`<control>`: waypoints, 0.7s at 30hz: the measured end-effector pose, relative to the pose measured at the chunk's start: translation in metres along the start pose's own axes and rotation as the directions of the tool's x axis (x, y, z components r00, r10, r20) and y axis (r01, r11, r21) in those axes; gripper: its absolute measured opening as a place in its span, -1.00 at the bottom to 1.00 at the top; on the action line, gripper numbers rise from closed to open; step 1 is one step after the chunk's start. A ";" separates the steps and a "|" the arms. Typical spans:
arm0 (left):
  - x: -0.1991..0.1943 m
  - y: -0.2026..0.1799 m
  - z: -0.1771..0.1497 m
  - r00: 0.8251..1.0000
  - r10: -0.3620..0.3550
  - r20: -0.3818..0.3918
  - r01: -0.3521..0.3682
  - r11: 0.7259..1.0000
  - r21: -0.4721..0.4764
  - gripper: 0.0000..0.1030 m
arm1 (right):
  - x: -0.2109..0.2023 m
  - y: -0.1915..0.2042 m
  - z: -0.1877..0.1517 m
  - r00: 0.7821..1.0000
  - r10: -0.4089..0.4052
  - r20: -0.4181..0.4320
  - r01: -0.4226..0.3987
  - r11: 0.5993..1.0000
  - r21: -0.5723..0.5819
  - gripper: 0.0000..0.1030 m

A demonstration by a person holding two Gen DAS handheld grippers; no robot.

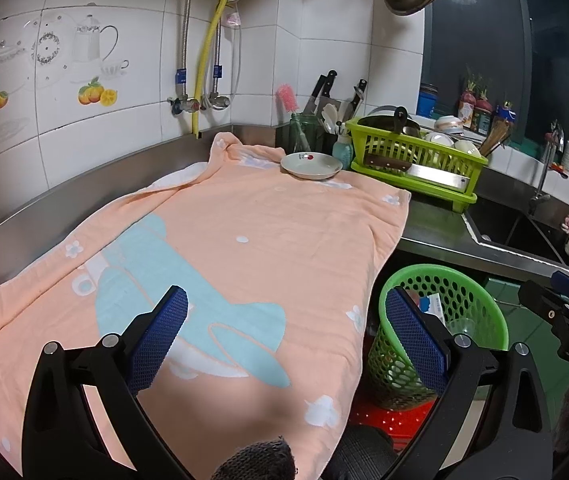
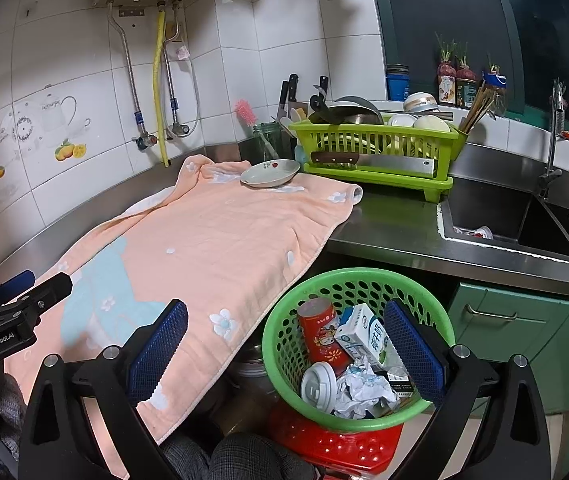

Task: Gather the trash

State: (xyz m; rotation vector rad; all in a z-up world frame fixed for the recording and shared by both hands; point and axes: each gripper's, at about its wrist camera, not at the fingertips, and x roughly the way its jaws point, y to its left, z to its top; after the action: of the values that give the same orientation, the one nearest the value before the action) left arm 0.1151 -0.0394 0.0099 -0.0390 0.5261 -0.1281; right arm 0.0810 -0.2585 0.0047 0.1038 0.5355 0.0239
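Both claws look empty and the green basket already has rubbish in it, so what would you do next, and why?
Probably stop, or at most scan the sink. Both the left gripper and right gripper are open and empty, the towel holds only a plate, and the green basket already holds the cup, carton and crumpled paper. Something white and red lies in the sink.

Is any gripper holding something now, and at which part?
Nothing is held. The left gripper and the right gripper are both open and empty.
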 end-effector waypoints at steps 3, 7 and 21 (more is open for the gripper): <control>0.000 0.000 -0.001 1.000 0.001 0.001 -0.001 1.000 0.000 0.90 | 0.000 0.000 0.000 1.000 0.000 -0.002 0.000 1.000 -0.002 0.85; 0.000 -0.002 -0.002 1.000 -0.001 -0.001 0.001 1.000 -0.001 0.90 | 0.000 0.001 -0.001 1.000 -0.001 -0.002 0.001 1.000 -0.001 0.85; -0.001 -0.008 -0.004 1.000 0.000 -0.001 0.000 1.000 0.002 0.90 | 0.001 0.002 -0.002 1.000 -0.002 -0.003 0.002 1.000 0.001 0.85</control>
State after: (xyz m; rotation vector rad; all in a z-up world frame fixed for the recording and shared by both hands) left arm 0.1111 -0.0470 0.0079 -0.0368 0.5268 -0.1287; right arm 0.0811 -0.2561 0.0031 0.1037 0.5382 0.0218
